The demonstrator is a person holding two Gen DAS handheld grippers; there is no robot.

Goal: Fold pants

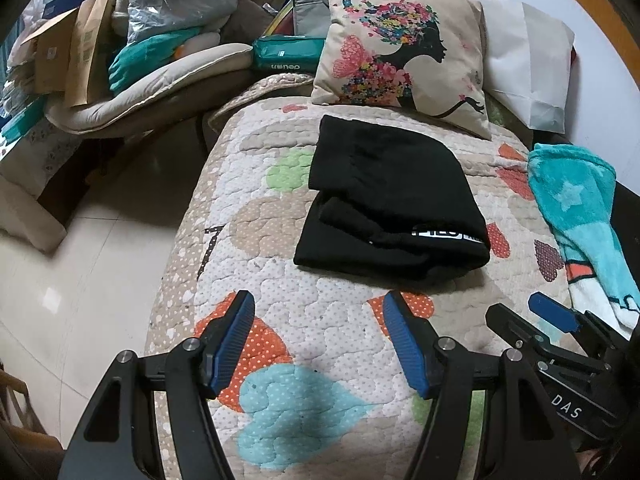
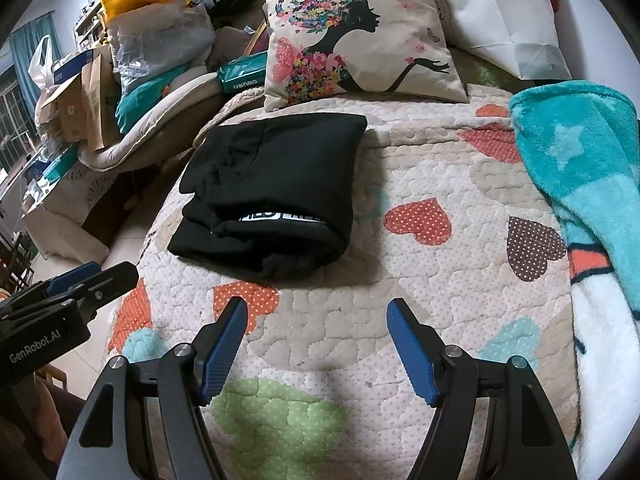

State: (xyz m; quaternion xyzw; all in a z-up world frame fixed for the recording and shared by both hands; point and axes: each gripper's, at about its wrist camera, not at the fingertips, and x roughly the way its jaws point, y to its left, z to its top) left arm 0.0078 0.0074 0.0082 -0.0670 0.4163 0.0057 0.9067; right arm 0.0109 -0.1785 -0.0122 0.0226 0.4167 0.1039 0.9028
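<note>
My left gripper [image 1: 318,308] and right gripper [image 2: 316,312] gape wide, empty; the folded black pants [image 1: 392,200] near the quilt's [image 1: 320,320] left edge could slump off.

Quilted bed [image 1: 328,332], tiled floor [image 1: 80,280]

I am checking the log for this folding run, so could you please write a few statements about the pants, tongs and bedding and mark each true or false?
1. The black pants lie folded on the quilt. True.
2. The left tongs are shut on the pants. False: they are open and hold nothing.
3. The right tongs are open, short of the pants. True.
4. The teal blanket covers the pants. False: it lies apart, at the quilt's right side.
5. A floral cushion stands beyond the pants. True.
</note>
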